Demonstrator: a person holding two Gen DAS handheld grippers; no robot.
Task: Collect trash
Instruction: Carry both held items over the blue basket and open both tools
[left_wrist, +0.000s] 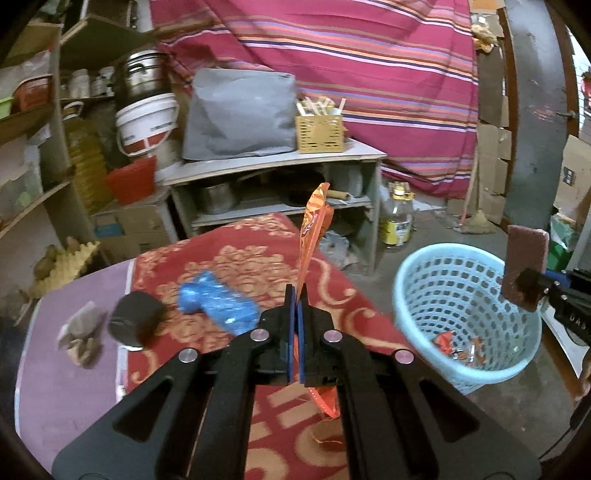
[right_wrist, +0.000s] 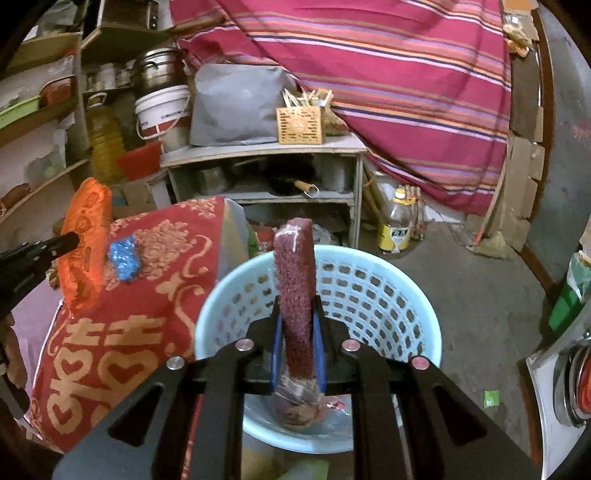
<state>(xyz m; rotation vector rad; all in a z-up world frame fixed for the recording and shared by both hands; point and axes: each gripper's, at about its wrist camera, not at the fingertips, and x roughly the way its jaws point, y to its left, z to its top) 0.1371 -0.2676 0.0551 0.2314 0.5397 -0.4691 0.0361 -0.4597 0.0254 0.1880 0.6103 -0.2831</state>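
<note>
Maroon scouring pad (right_wrist: 295, 291) pinched in right gripper (right_wrist: 297, 314) over basket (right_wrist: 424, 332) | release centred, above rim | left gripper (left_wrist: 295, 295) clamps orange wrapper (left_wrist: 314, 229)

a grey shelf unit (left_wrist: 273, 173) carries a grey bag (left_wrist: 240, 114) and a yellow slotted box (left_wrist: 319, 133); a striped pink cloth (left_wrist: 369, 66) hangs behind, an oil bottle (left_wrist: 397, 218) stands on the floor.
</note>
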